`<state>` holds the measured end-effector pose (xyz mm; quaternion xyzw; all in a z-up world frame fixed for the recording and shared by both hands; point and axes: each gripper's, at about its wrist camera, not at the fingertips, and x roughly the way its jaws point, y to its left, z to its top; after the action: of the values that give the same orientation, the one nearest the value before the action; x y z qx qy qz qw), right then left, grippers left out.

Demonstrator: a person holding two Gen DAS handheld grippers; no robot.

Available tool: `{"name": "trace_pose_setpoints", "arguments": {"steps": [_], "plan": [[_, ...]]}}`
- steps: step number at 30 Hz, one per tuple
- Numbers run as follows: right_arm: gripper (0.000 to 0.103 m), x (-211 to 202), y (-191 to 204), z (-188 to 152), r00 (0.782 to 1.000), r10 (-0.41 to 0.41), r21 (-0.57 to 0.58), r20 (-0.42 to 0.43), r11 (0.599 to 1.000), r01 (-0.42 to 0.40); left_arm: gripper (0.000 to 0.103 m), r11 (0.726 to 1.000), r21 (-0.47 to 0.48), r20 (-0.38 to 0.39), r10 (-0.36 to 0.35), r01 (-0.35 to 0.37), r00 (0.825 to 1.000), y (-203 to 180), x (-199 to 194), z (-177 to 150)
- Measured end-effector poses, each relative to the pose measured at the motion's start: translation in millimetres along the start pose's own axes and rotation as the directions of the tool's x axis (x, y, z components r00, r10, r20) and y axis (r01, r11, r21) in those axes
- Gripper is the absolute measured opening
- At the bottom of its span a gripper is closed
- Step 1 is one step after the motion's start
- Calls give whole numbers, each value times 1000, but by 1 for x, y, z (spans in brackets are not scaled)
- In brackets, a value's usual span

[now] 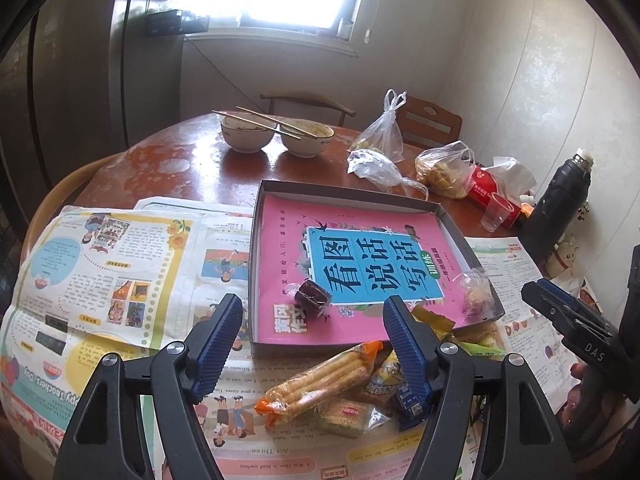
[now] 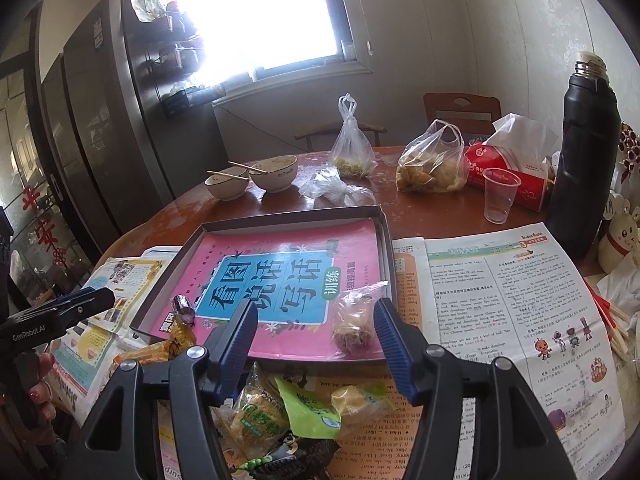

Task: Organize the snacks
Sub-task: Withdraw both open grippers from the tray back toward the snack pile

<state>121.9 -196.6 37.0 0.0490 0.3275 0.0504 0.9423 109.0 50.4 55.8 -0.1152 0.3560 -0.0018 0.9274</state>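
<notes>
Snacks (image 1: 320, 384) are mostly piled on the table's near edge, just two in the box (image 1: 452, 216). Left tool (image 1: 316, 344) and right tool (image 2: 316, 344) both gape empty, so I'd grab single packets and drop them flat inside.

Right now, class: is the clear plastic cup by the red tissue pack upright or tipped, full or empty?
Upright and empty: the clear plastic cup stands mouth-up on the table, and nothing shows inside it.

Round wooden table (image 1: 192, 168), newspapers (image 1: 108, 264), tray (image 1: 256, 248), bowls (image 1: 244, 136), possibly soiled
</notes>
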Motion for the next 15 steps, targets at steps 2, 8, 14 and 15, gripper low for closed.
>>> {"name": "trace_pose_setpoints", "arguments": {"steps": [2,8,14,15], "plan": [[61,-2,2,-1,1000,4,-5,1,1000,-4,74,1000,3,0,2,-2,1000,-1,-3,-2],[64,-11,7,-4,1000,21,-14,19,1000,-21,75,1000,17,-4,4,-4,1000,-2,-9,-11],[66,-16,11,-9,999,30,-29,16,999,-30,75,999,30,-33,22,-21,999,-6,-7,-24],[66,-17,12,-10,999,31,-32,13,999,-31,75,999,36,-36,27,-25,999,-7,-7,-26]]}}
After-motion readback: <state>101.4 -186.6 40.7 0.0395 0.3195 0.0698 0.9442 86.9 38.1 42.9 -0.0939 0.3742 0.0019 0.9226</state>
